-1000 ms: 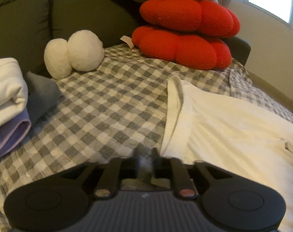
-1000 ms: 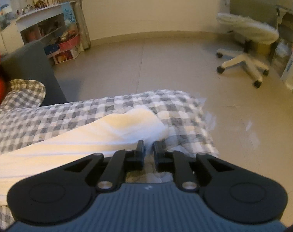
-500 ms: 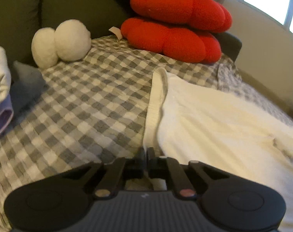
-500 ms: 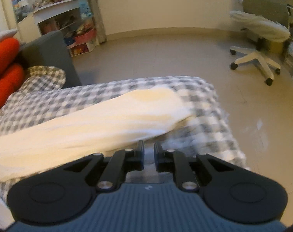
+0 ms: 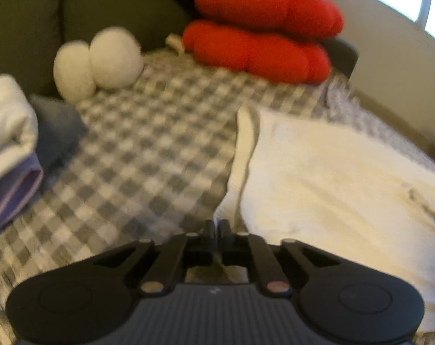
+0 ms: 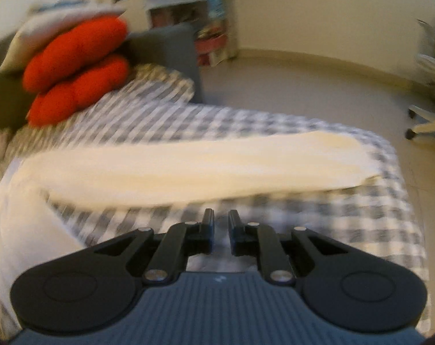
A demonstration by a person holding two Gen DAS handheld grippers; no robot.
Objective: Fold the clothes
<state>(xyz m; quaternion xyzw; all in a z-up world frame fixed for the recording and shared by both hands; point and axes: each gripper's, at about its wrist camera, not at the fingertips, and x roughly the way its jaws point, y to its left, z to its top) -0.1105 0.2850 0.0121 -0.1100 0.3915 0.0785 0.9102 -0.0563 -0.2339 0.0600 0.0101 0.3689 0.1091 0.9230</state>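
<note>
At the near edge of the sofa's checked cover (image 5: pixel 145 149), left tool (image 5: pixel 217 227): jaws drawn to a narrow slit, having just been opening a little; the banded end of the cream garment runs right up to the tips, and blur hides whether any cloth sits in the slit.
Right tool (image 6: pixel 219 218): jaws a small way apart, nothing between them, hanging over bare checked cover just short of the garment's long edge.
Cream garment (image 5: pixel 332 187): lies flat on the cover along the sofa's front edge, its banded end near the middle of the seat, its narrow far end at the corner of the seat by the floor.
Folded stack (image 5: pixel 7 120): at the left edge of the seat; white piece on top, purple beneath, a grey piece behind.
White plush balls (image 5: pixel 102 57): two, touching, against the dark sofa back (image 5: pixel 73 5).
Red cushions (image 5: pixel 260 43): two stacked at the far corner of the seat, a pale cushion on top.
Floor (image 6: pixel 303 92): beyond the seat; a shelf unit (image 6: pixel 188 8) by the wall, a swivel chair base (image 6: pixel 427 126) at the right.
</note>
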